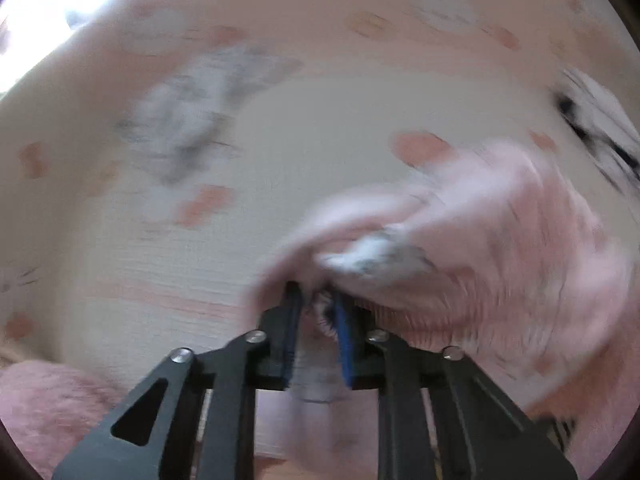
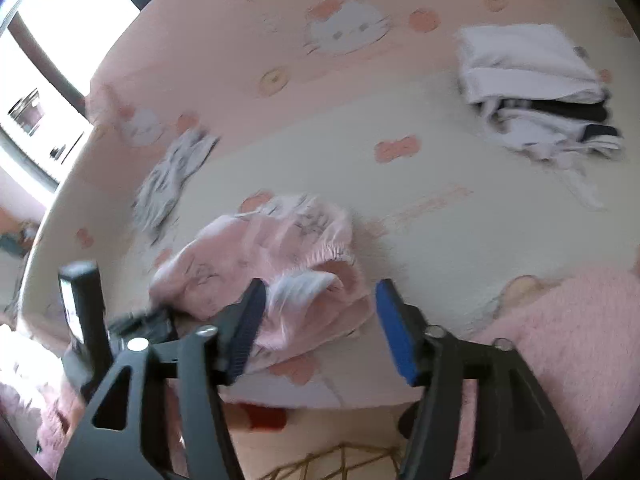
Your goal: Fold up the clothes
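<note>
A crumpled pink garment (image 2: 272, 256) with a faint print and a white inner edge lies on the pink-and-cream cartoon bedsheet (image 2: 440, 208). My left gripper (image 1: 316, 308) is shut on an edge of that pink garment (image 1: 480, 240), which bunches up to the right of its fingers. In the right wrist view the left gripper's black body (image 2: 80, 304) stands at the garment's left side. My right gripper (image 2: 320, 316) is open just in front of the garment, its blue pads either side of the near white fold, not touching it.
A stack of folded white and dark clothes (image 2: 528, 80) sits far right on the sheet. A small grey-and-white printed garment (image 2: 172, 176) lies far left. A fuzzy pink blanket (image 2: 560, 340) covers the near right corner. A bright window (image 2: 60, 40) is at left.
</note>
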A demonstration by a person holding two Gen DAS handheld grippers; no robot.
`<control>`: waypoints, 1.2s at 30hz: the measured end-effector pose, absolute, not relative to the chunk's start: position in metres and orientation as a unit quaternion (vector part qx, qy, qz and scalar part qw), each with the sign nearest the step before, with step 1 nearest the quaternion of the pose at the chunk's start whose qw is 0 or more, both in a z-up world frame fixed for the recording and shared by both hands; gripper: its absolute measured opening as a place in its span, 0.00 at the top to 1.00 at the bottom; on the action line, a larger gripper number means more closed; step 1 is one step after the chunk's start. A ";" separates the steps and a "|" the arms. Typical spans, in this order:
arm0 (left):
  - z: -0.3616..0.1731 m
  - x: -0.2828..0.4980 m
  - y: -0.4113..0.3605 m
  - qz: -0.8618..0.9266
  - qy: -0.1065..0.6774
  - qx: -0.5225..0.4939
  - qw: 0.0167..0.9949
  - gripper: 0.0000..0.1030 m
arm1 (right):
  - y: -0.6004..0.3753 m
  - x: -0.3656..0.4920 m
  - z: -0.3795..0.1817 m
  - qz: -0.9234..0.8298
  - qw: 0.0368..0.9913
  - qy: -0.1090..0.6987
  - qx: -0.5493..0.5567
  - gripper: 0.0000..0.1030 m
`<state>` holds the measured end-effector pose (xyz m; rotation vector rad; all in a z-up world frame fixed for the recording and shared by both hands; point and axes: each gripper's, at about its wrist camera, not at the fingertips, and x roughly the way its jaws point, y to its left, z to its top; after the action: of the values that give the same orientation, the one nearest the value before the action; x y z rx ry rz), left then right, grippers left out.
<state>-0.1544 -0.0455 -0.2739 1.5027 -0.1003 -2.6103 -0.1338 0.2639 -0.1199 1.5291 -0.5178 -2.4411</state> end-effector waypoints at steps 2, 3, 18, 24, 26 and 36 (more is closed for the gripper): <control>-0.266 -0.156 -0.077 -0.864 -0.030 0.486 0.132 0.96 | 0.259 -0.137 -0.138 -0.807 0.098 -0.173 0.556 0.39; -0.264 -0.157 -0.093 -0.860 -0.033 0.482 0.166 0.96 | 0.258 -0.138 -0.147 -0.796 0.085 -0.174 0.574 0.39; -0.272 -0.150 -0.052 -0.851 -0.016 0.522 -0.049 0.59 | 0.235 -0.146 -0.162 -0.816 0.007 -0.094 0.570 0.36; -0.266 -0.155 -0.059 -0.858 -0.026 0.513 -0.017 0.83 | 0.202 -0.157 -0.184 -0.800 0.048 -0.052 0.596 0.64; -0.254 -0.152 -0.066 -0.866 -0.011 0.500 -0.013 0.87 | 0.191 -0.157 -0.176 -0.819 0.056 -0.016 0.571 0.76; -0.196 -0.140 -0.104 -0.900 0.061 0.432 0.008 0.88 | 0.185 -0.159 -0.134 -0.867 0.017 0.083 0.491 0.90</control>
<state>-0.1396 -0.1037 -0.1964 1.3522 0.1894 -2.8127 -0.1588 0.1853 -0.1341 1.5257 0.2595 -2.6952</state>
